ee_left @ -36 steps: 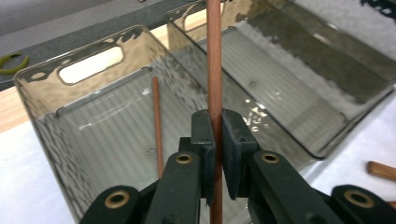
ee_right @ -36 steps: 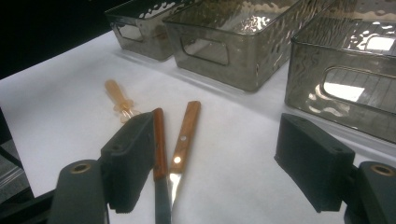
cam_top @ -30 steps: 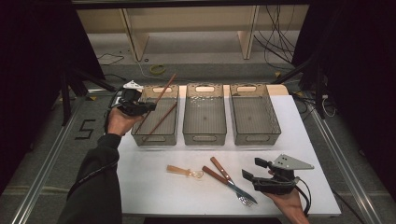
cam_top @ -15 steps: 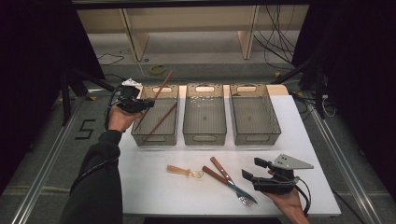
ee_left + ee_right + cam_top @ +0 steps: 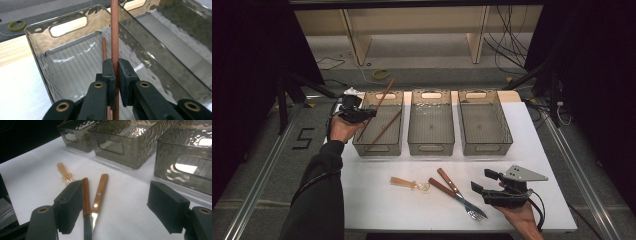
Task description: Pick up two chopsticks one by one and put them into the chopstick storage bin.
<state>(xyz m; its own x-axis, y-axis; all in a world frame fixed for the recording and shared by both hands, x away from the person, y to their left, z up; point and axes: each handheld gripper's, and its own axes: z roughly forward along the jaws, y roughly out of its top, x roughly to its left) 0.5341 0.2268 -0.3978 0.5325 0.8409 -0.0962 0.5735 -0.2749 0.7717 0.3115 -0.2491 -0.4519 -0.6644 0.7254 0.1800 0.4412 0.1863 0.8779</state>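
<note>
High view: we see the left gripper point(image 5: 362, 114) at the left rim of the leftmost smoked-plastic bin point(image 5: 378, 148), its jaws clamped on a reddish-brown chopstick point(image 5: 379, 104) that slants up over the bin's far edge. A second chopstick point(image 5: 384, 130) lies inside that bin. In the left gripper view we find the pads pinching the stick just above the bin floor. The middle bin point(image 5: 431, 146) and right bin point(image 5: 484, 145) stand side by side, nearly touching. The right gripper point(image 5: 484, 182) rests near the white table's point(image 5: 372, 200) front edge, jaws spread wide and holding nothing, just beside two wooden-handled utensils point(image 5: 454, 190) and an amber-handled one point(image 5: 408, 183); bare table lies left of these. On the floor at left we read a "5" point(image 5: 303, 138).
</note>
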